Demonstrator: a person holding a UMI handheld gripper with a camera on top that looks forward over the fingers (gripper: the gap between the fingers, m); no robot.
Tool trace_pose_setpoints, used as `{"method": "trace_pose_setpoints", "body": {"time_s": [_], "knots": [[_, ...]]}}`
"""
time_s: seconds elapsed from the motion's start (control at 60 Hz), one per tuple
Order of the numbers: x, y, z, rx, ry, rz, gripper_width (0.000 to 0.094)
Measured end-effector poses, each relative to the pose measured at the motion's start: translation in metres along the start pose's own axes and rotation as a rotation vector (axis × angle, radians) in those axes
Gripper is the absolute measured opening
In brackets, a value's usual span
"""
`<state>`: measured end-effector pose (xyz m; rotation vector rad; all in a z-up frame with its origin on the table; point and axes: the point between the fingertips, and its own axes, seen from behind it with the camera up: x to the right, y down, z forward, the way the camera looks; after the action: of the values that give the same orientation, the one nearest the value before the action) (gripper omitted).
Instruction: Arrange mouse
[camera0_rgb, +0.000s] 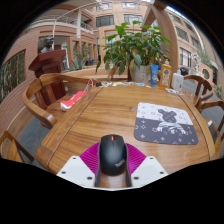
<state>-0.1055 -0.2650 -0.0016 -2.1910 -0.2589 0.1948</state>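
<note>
Black mouse (112, 154) hides pads between tongs (112, 165).

— The mouse (112, 153)?
— Black, smooth plastic with a slight sheen.
— And the table (95, 115)?
— Planked wood, warm brown, satin finish. Mouse pad (165, 123) looks like matt printed cloth.

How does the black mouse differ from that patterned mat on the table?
The mouse is plain black, while the mat is pale with dark figures. The mouse is small and rounded; the mat is flat, wide and rectangular. The mouse sits between the gripper fingers at the table's near edge, while the mat lies beyond them, to the right. Both rest on the wooden table.
</note>
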Motion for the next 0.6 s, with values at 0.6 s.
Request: {"method": "trace_pose_setpoints", "body": {"time_s": [0.6], "knots": [[0.210, -0.111, 0.046, 0.102, 0.300, 0.078, 0.0362]]}}
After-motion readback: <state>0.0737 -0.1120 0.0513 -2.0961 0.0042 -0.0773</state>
